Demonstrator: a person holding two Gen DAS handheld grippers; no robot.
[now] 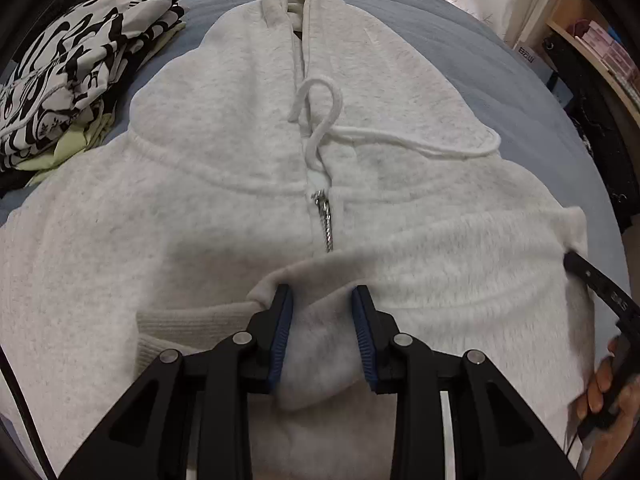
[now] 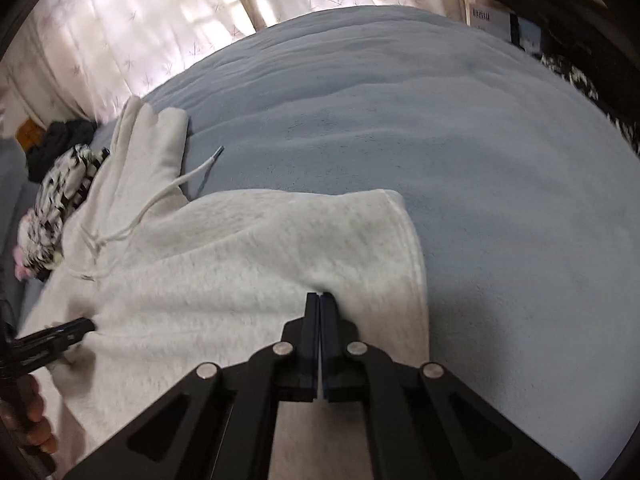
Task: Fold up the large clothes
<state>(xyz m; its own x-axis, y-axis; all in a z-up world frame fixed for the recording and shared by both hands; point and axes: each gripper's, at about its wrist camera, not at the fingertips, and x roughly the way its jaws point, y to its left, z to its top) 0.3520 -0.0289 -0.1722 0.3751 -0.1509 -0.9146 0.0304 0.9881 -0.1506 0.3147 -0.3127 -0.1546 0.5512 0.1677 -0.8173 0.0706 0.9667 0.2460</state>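
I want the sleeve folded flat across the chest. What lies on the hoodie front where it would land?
Only the hoodie's own parts: the white drawstring loops over the chest and the metal zipper pull lies at the centre. The patterned clothes pile sits off to the side.

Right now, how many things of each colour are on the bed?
Light grey: 1, the hoodie
Black-and-white: 1, the patterned cloth
Pale green: 1, the cloth under it
Black: 1, the dark cloth
Total: 4

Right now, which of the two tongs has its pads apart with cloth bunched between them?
The left tongs, with the grey hoodie sleeve filling the gap between the blue pads; the right tongs are pressed fully shut.
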